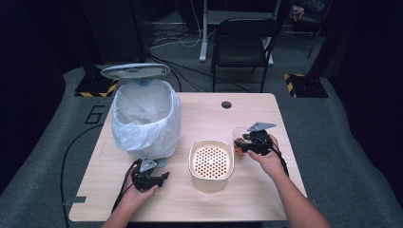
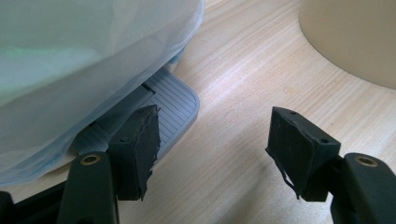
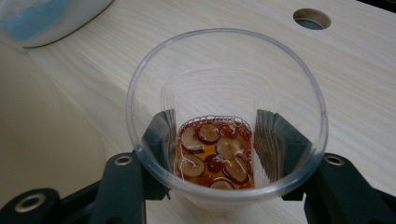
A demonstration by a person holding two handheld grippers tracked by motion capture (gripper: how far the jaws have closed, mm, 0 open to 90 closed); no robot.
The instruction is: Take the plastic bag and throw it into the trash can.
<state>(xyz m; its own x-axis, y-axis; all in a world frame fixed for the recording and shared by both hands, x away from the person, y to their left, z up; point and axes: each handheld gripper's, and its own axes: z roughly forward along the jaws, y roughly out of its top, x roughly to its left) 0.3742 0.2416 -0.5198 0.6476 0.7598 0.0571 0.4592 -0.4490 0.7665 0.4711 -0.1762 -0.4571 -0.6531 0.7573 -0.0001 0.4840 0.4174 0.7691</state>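
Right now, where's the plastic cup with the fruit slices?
The plastic cup is at the table's right side in the high view, clamped in the right gripper, just right of the cream perforated container.

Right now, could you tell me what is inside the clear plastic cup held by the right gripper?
The clear plastic cup holds a shallow pool of amber liquid with red-rimmed fruit slices floating in it. The right gripper clamps its sides. Anything beneath the slices is covered.

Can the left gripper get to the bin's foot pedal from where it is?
Probably yes. The left gripper is open right beside the grey pedal, one jaw already at its edge, with bare table around it and nothing between them.
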